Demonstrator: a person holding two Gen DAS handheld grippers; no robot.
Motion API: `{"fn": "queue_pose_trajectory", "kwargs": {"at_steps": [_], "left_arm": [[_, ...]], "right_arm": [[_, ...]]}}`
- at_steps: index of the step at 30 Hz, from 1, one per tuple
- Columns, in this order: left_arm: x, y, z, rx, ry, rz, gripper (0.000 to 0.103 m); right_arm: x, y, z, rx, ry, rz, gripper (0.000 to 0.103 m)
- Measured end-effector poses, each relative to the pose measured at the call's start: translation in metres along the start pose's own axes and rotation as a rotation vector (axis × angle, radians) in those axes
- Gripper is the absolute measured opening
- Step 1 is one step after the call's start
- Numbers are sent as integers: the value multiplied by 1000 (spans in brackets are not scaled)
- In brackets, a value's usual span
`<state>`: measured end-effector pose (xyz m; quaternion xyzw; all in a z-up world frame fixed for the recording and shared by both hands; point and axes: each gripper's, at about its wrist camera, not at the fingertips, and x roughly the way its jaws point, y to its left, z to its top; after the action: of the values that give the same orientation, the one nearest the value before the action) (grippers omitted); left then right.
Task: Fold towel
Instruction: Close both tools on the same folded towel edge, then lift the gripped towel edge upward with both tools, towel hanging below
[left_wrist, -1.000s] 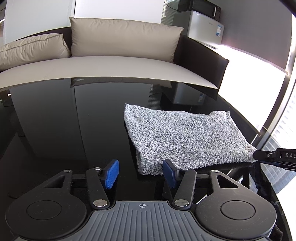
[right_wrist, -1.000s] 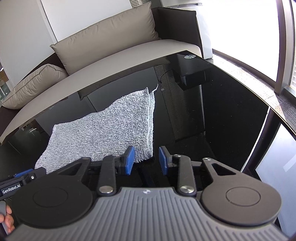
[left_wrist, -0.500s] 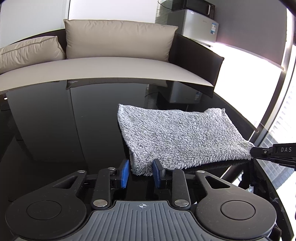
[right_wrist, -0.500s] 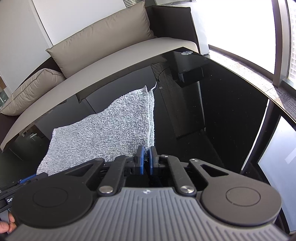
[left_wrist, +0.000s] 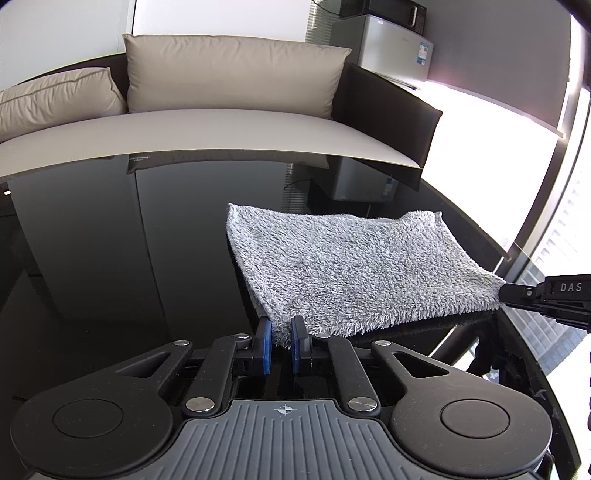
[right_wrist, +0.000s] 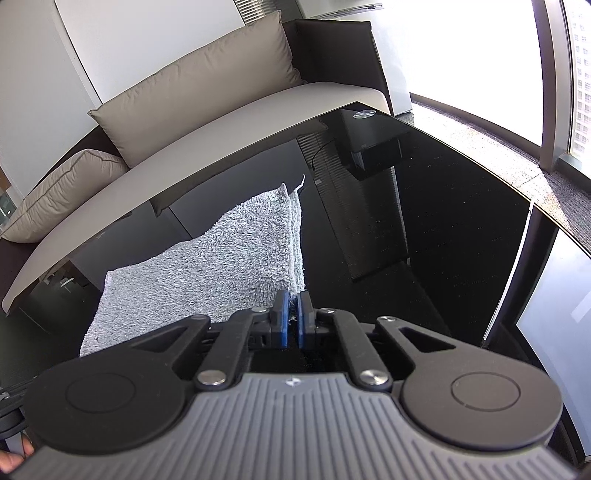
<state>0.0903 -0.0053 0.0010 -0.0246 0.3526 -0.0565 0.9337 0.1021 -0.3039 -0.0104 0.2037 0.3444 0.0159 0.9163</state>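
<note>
From the left wrist view, the grey towel (left_wrist: 354, 269) lies on the black glass table (left_wrist: 110, 258), its long axis running across to the right. The left gripper (left_wrist: 281, 345) has just been closing, and its blue pads pinch the towel's near left corner, which bunches between them. At the far right the right gripper (left_wrist: 517, 293) meets the opposite near corner.

From the right wrist view, the towel (right_wrist: 207, 269) stretches away up and left. The right gripper (right_wrist: 291, 319) is clamped almost fully on the near right corner, fibres showing between the pads. Both near corners are held, so the fold likely carries them toward the far edge.
</note>
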Motion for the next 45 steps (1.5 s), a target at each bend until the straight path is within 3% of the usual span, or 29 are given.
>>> {"fn": "queue_pose_trajectory", "kwargs": {"at_steps": [9, 12, 14, 17, 21, 25, 34, 45], "left_arm": [[-9, -6, -4, 24, 12, 22, 10], [-11, -6, 0, 35, -9, 45, 23], [-13, -4, 7, 36, -29, 54, 39], [-12, -4, 19, 45, -42, 24, 56], [-3, -1, 41, 39, -31, -61, 59], [17, -11, 62, 114, 5, -164, 59], [66, -54, 107, 282, 9, -245, 54], [114, -107, 130, 474, 22, -382, 52]], "right_arm": [[-9, -3, -3, 10, 17, -2, 5], [-10, -4, -2, 15, 16, 3, 5], [-10, -5, -1, 18, 19, 5, 5], [-9, -6, 0, 14, 22, 10, 5], [-8, -6, 1, 6, 24, 12, 5], [-7, -6, -1, -1, 32, 14, 5], [-3, -4, -2, -26, 39, 9, 5], [-1, -5, -1, -47, 39, 11, 5]]}}
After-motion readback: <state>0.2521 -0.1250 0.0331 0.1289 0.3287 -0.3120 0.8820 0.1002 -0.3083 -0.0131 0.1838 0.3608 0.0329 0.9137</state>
